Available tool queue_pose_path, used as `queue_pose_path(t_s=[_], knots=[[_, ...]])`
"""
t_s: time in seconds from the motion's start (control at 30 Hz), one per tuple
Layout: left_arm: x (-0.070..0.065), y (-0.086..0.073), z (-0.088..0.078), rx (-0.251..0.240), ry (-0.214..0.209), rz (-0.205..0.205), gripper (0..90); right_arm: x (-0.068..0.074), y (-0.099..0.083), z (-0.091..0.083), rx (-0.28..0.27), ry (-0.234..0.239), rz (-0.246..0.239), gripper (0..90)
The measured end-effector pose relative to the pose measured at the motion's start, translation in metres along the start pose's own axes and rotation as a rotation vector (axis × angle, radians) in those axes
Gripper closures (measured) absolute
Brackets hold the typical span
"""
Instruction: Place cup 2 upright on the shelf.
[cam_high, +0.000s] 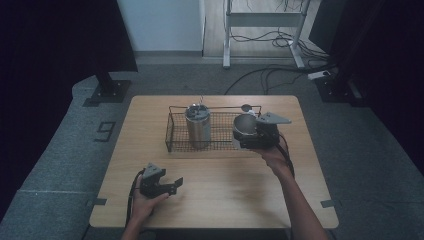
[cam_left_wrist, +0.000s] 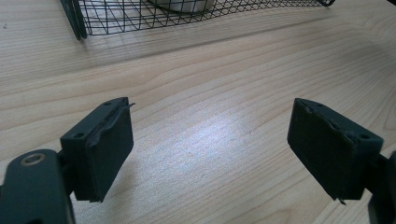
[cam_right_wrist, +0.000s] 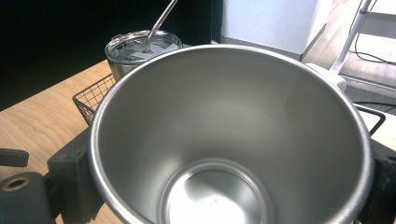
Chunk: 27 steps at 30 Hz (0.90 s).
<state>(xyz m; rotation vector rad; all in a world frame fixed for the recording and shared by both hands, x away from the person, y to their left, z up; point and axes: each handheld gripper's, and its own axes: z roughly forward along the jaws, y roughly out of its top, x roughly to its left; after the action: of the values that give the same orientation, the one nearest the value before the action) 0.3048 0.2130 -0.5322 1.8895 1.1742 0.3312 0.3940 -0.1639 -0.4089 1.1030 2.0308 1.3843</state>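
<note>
- Where the far half of the wooden table (cam_high: 225, 195) bears it, one wire basket (cam_high: 175, 136), long side parallel to the far edge, roughly centred between the left and right edges.
- One lidded steel tumbler (cam_high: 198, 126), upright in the left half of the basket, a thin straw rising through its lid; in the right gripper view it stands beyond the cup's rim.
- One open steel cup (cam_right_wrist: 224, 130), mouth up and empty, at the basket's right end. Whether it rests on the basket floor or hangs just above it cannot be told.
- Right gripper (cam_high: 245, 133): jaws pinching the steel cup from either side, black pads against its outer wall, hand coming in from the near-right.
- Left gripper (cam_high: 175, 184): low over the table near the near-left corner, well apart from the basket, jaws spread wide with bare wood between them.
</note>
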Motion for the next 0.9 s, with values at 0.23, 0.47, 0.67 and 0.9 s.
queue_pose_path(t_s=[0.23,0.47,0.67,0.9], knots=[[0.0,0.0,0.0,0.001,-0.001,0.001,14.6,-0.003,0.002,0.006,0.001,-0.007,0.003,6.8],[-0.001,0.0,0.001,0.003,-0.002,0.003,14.6,-0.009,0.002,0.013,0.015,-0.018,0.015,6.8],[-0.001,0.0,0.001,0.005,-0.003,0.005,14.6,-0.012,0.004,0.018,0.019,-0.023,0.018,6.8],[-0.001,-0.001,0.002,0.007,-0.002,0.005,14.6,-0.014,0.005,0.025,0.032,-0.03,0.015,6.8]])
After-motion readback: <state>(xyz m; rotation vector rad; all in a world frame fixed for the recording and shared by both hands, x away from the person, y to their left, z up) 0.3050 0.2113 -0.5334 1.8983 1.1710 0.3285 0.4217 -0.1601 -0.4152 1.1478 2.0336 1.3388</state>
